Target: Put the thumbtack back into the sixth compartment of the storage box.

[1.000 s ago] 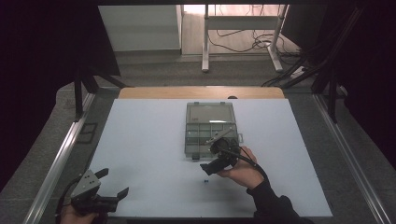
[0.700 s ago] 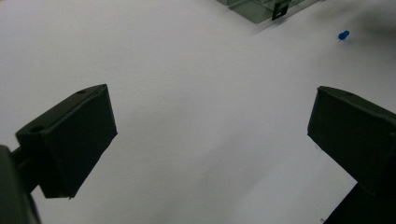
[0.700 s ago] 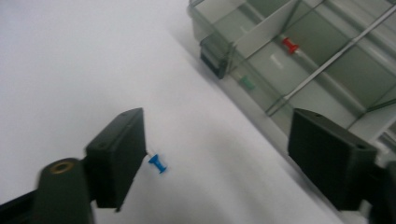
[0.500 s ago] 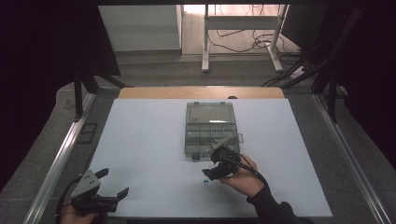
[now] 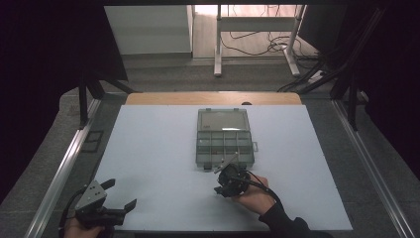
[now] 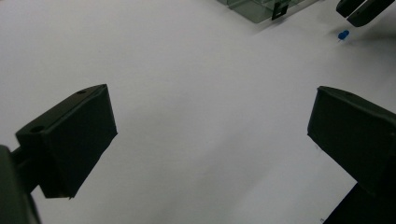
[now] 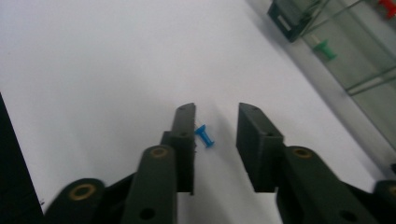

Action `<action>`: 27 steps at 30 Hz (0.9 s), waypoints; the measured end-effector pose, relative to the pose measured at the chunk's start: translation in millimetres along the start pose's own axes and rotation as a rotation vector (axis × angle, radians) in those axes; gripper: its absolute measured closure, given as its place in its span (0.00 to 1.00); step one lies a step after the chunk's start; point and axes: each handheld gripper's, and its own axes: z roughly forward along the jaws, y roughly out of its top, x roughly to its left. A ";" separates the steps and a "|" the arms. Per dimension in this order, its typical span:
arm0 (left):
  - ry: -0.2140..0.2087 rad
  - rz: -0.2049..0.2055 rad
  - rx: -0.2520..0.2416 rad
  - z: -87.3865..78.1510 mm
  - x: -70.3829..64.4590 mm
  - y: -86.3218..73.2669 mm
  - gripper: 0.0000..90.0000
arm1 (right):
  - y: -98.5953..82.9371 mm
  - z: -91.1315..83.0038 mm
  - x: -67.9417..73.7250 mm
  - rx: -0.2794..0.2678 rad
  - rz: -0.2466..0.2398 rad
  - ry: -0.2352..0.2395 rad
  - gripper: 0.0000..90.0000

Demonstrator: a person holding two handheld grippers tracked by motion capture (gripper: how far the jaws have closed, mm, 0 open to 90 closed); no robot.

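The right gripper (image 7: 215, 126) has its jaws apart, set down around a blue pin (image 7: 204, 136) that lies on its side on the white surface (image 5: 158, 148). The pin sits between the jaws, close against the left one, its flat head toward 11 o'clock. It is small, bright blue plastic, with a spool-shaped grip; no writing can be read on it.

At 1 o'clock from the jaws stands a clear box (image 7: 345, 51) with divided compartments; a green pin (image 7: 324, 50) and a red pin (image 7: 387, 6) lie inside.

The left gripper (image 5: 106, 201) rests at the near left edge, jaws wide open and empty.
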 end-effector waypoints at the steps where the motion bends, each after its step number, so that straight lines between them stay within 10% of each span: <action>1: 0.000 0.001 0.001 0.0 -0.1 0.0 0.02 | -0.4 1.7 0.3 0.003 -0.006 0.002 0.78; 27: -0.002 0.001 0.001 0.1 -0.1 0.0 0.02 | 0.8 10.7 6.7 0.000 -0.030 -0.014 0.90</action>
